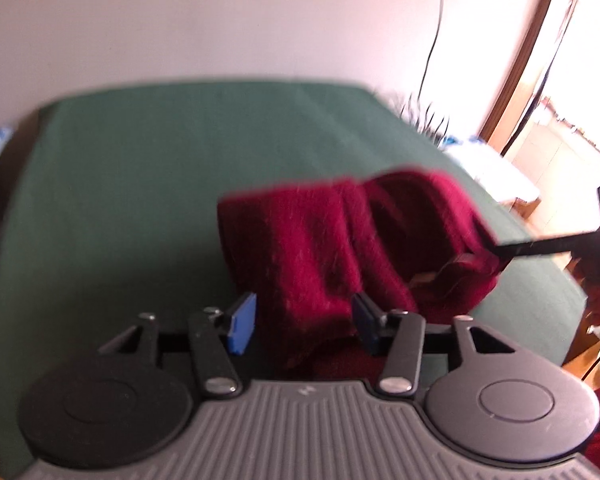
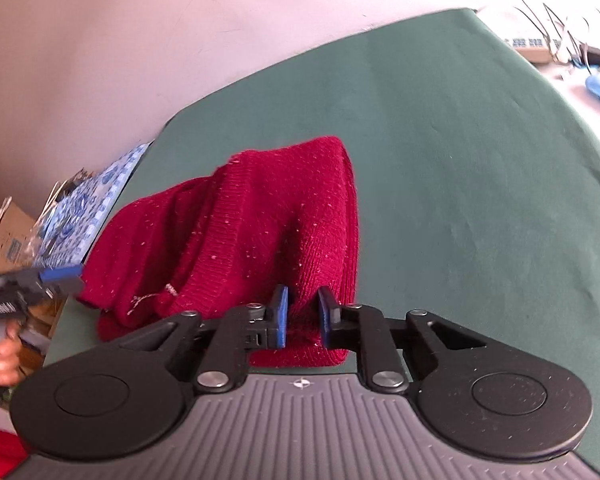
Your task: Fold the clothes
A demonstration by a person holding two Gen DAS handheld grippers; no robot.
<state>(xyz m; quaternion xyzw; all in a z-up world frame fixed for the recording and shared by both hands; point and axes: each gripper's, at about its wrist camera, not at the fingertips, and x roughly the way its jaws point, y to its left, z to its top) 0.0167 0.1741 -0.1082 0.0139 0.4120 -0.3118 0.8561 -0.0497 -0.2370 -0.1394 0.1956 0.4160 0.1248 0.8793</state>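
Note:
A dark red knitted sweater hangs bunched above the green table cover, lifted between both grippers. My left gripper has a thick fold of it filling the gap between its blue pads. In the right wrist view the sweater drapes up and away from my right gripper, whose pads pinch a narrow fold of knit. The right gripper's fingers reach in from the right and bite the sweater's far edge. The left gripper shows at the left, a hand behind it.
The green cover spreads wide around the sweater. A blue patterned cloth and a cardboard box sit off the table's left edge. A power strip and cables lie beyond the far right corner. A doorway is at the right.

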